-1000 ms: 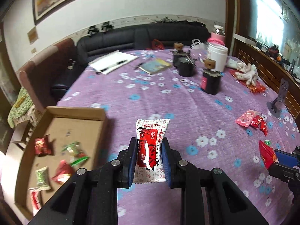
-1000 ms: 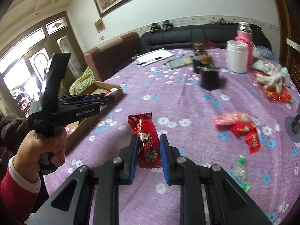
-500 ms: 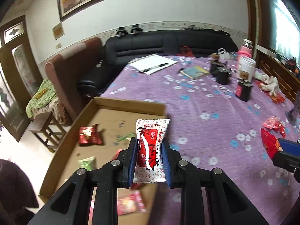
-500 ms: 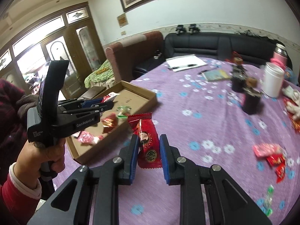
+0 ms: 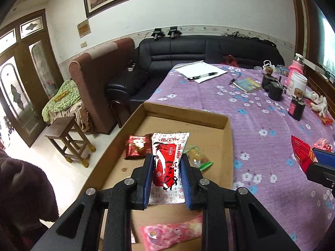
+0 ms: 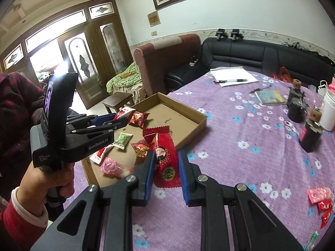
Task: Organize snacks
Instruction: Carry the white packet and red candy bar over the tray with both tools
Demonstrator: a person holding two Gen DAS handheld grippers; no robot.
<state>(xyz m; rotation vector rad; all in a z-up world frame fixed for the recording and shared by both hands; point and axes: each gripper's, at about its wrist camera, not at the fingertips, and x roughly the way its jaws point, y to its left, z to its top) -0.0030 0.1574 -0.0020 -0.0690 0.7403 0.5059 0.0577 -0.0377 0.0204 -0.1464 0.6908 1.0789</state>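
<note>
Purple flowered cloth (image 6: 240, 156) covers the table, with the cardboard box (image 5: 227, 146) at its ten o'clock edge. A second ago my left gripper (image 5: 166, 179) hung over bare cloth; now it is above the box floor, jaws clamped on the white-and-red packet (image 5: 168, 159), other wrapped snacks below it. My right gripper (image 6: 166, 177) has swung from mid-table toward the box too, clamped on the red packet (image 6: 164, 156), which sits over the box's near rim. Both carries look nearly done; I judge the next call is opening each over the box. More loose snacks (image 6: 320, 198) wait at four o'clock.
</note>
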